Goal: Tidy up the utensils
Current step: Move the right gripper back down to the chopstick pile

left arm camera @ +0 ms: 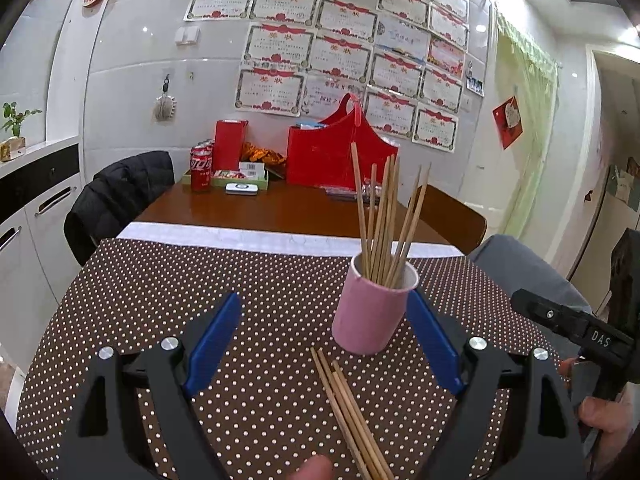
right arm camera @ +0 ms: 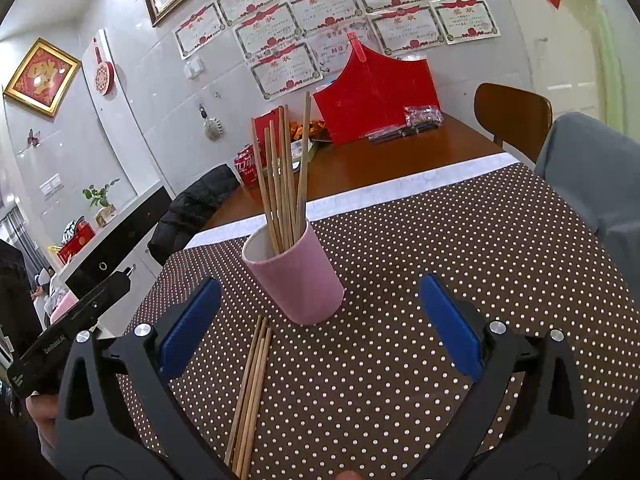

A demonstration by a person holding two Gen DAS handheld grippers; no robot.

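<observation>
A pink cup (left arm camera: pixel 370 312) (right arm camera: pixel 294 278) stands upright on the dotted brown tablecloth with several wooden chopsticks (left arm camera: pixel 384 220) (right arm camera: pixel 282 176) leaning in it. A few loose chopsticks (left arm camera: pixel 352 416) (right arm camera: pixel 250 396) lie flat on the cloth just in front of the cup. My left gripper (left arm camera: pixel 324 320) is open above the cloth, the loose chopsticks between its blue fingers (left arm camera: pixel 212 344), untouched; the cup stands by its right finger. My right gripper (right arm camera: pixel 320 312) is open too, with the cup ahead between its fingers and the loose chopsticks near its left finger (right arm camera: pixel 188 328).
Beyond the cloth a wooden table (left arm camera: pixel 280 208) carries a red gift bag (left arm camera: pixel 340 152), cola cans (left arm camera: pixel 200 168) and a small tray. A chair with a black jacket (left arm camera: pixel 116 200) stands left, a wooden chair (right arm camera: pixel 514 120) right. The other handheld device (left arm camera: pixel 576 328) shows at the right.
</observation>
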